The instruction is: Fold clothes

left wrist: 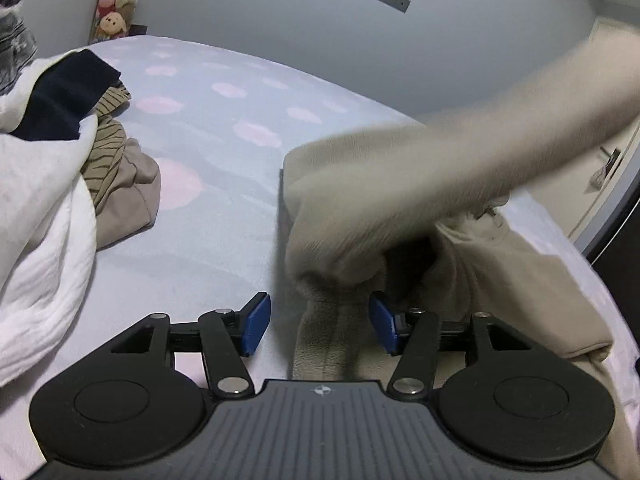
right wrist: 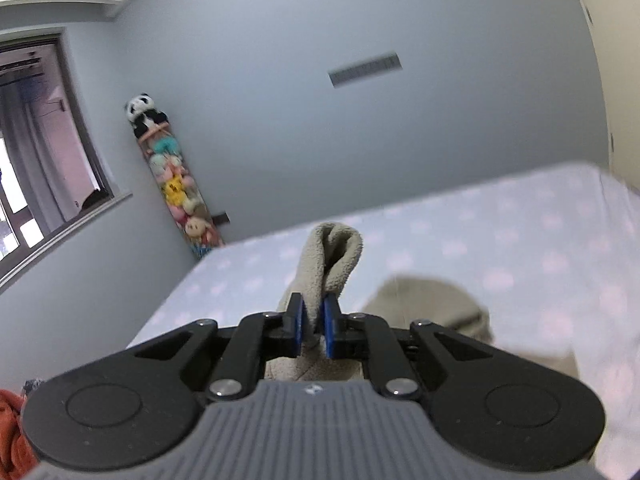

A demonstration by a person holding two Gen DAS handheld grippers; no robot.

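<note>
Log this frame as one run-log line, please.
step: folding beige fleece garment | right gripper: shut on fleece, lifted | left gripper: open, fleece edge between pads | surface: cloud-print bed

**A bedroom in a home**

The bed (left wrist: 224, 128) fills the room's middle, spread with a pale blue cover dotted with pink clouds. Loose clothes (left wrist: 60, 168) lie heaped on the bed's left side, white, navy and striped tan among them. Beyond the bed's far corner a tall column of soft toys (right wrist: 176, 184) leans against the blue-grey wall, a plush panda (right wrist: 142, 114) at its top. Left of the bed a curtained window (right wrist: 36, 152) is set in the side wall.
</note>
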